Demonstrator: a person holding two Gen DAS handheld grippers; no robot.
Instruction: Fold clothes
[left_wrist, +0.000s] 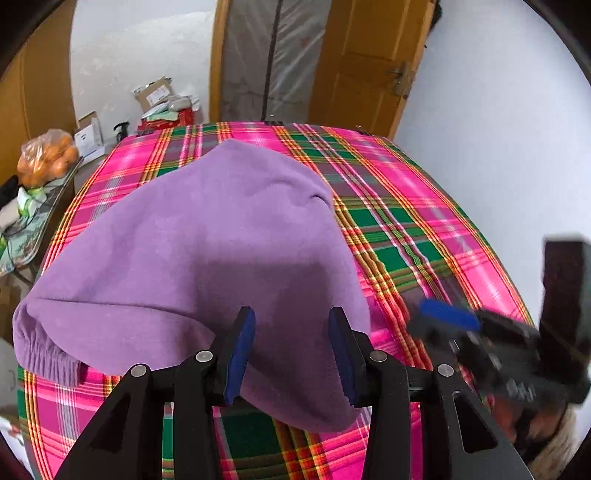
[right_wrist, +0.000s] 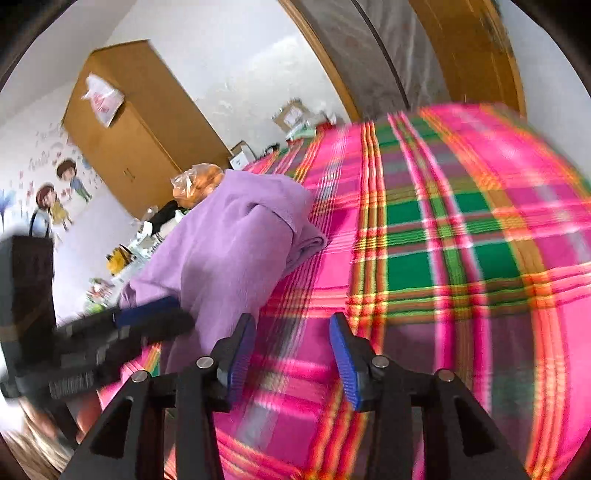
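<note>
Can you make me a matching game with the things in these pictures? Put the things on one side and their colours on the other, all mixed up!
Things:
1. sweater
2. cloth
3. gripper pads
4. door

Colours:
A. blue
B. brown
C. purple
D. pink and green checks

Pairs: 1-C, 2-D, 3-A, 4-B
</note>
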